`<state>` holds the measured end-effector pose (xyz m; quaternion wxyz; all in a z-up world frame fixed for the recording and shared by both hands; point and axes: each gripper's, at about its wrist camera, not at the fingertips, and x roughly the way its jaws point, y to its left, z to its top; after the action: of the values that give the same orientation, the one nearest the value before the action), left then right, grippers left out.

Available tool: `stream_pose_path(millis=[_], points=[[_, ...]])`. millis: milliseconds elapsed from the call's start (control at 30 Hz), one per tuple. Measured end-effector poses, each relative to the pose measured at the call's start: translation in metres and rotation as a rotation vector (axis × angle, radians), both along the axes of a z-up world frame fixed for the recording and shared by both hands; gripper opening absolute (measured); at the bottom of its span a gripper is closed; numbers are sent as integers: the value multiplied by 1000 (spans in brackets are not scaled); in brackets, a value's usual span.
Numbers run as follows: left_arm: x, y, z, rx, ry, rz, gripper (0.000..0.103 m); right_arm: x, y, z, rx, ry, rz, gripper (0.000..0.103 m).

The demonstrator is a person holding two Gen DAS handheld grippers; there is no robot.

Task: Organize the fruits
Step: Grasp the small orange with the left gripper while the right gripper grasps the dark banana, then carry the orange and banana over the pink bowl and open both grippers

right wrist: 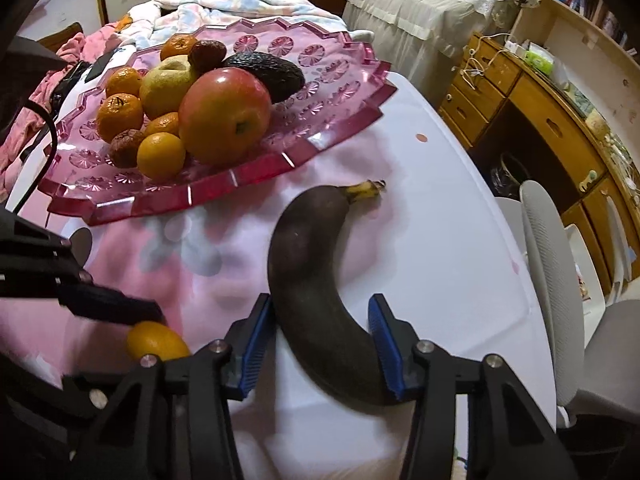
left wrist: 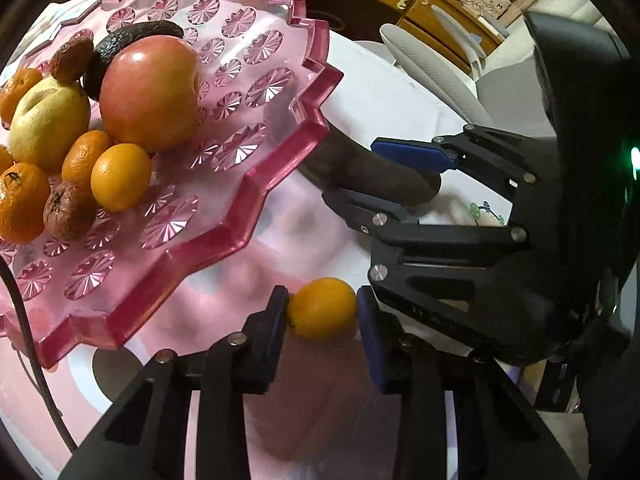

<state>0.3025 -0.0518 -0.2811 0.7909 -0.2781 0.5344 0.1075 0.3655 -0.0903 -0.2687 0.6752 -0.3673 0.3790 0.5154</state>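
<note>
small orange (left wrist: 322,309): round, near, on the table, pinched in the left tool
banana (right wrist: 316,300): blackened, curved, flat on the table, right of the plate
plate (right wrist: 320,136): pink, piled with fruit

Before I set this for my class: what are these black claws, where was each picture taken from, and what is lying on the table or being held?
They are two hand-held grippers, each carrying a forward-looking camera. In the left one's picture, the left gripper is shut on a small orange fruit. In the right one's picture, the right gripper straddles a blackened banana on the white table; one pad touches it, but a full grip is unclear. Behind stands a pink glass plate holding an apple, an avocado and tangerines.
</note>
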Motion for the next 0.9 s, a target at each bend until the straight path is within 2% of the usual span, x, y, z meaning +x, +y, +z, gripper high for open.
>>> stream_pose_path(millis=[200, 467, 700, 900], points=[[1, -2, 0, -7, -2, -1, 32, 7, 4, 1, -9, 57, -44, 45], [-20, 12, 6, -2, -13, -5, 32, 3, 5, 2, -27, 39, -107, 41], [-43, 21, 22, 9, -27, -26, 32, -9, -7, 7, -50, 84, -222, 33], [-61, 22, 35, 34, -45, -48, 32, -18, -35, 15, -12, 183, -382, 32]])
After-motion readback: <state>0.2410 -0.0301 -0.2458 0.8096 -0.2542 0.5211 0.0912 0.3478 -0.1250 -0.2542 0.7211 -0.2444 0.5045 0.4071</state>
